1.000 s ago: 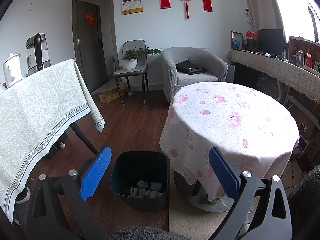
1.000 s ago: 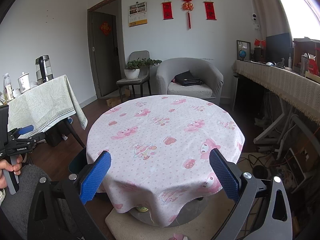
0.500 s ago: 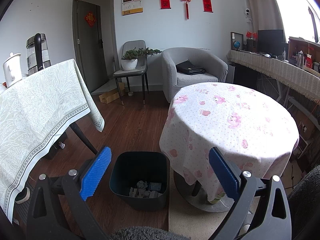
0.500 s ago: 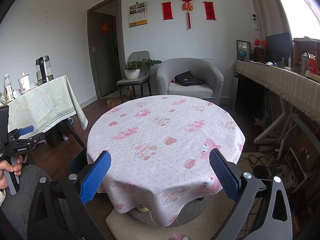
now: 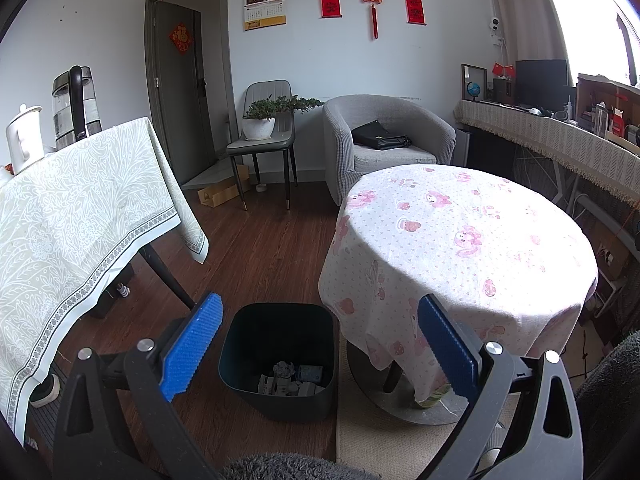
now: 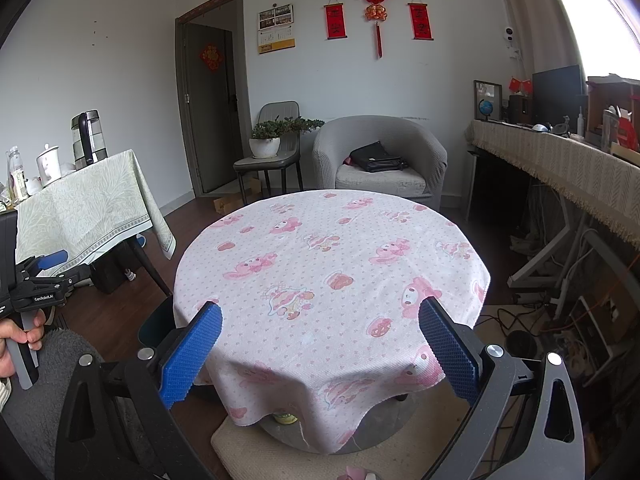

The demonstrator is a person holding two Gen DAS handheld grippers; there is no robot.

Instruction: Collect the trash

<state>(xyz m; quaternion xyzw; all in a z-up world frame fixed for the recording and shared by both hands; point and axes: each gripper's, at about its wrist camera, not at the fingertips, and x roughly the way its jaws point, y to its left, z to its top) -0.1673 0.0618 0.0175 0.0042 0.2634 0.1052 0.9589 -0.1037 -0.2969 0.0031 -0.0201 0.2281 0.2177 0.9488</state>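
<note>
- The left tool (image 5: 318, 344) is spread wide with nothing between its blue pads (image 5: 192, 344); it hangs above the dark trash bin (image 5: 280, 356), which stands on the wooden floor just beside the round desk (image 5: 460, 240).
- The right tool (image 6: 318, 350) is likewise wide apart and empty, aimed at the round desk's pink-printed cloth (image 6: 328, 272), whose top carries no loose item that I can make out.
- The collected trash (image 5: 290, 376) lies at the bottom of the bin: crumpled pale paper and small flat packets, by the look of it. I judge it light, soft and crushable, not fragile; a pinch across the bulk of a crumpled wad would hold better than a grip on a thin edge, and glossy wrappers could slip.
- A small pink-and-white scrap (image 6: 356, 473) lies on the beige mat at the bottom of the right view, and a can-like thing (image 6: 286, 418) sits under the cloth's hem on the desk's base; whether either is trash I cannot tell.
- If the bin itself is to be moved, its rim is stiff and is the natural place to take hold.
- Compared with a second ago, nothing has shifted noticeably: both tools keep the same spread and aim, and the bin's contents look unchanged.
</note>
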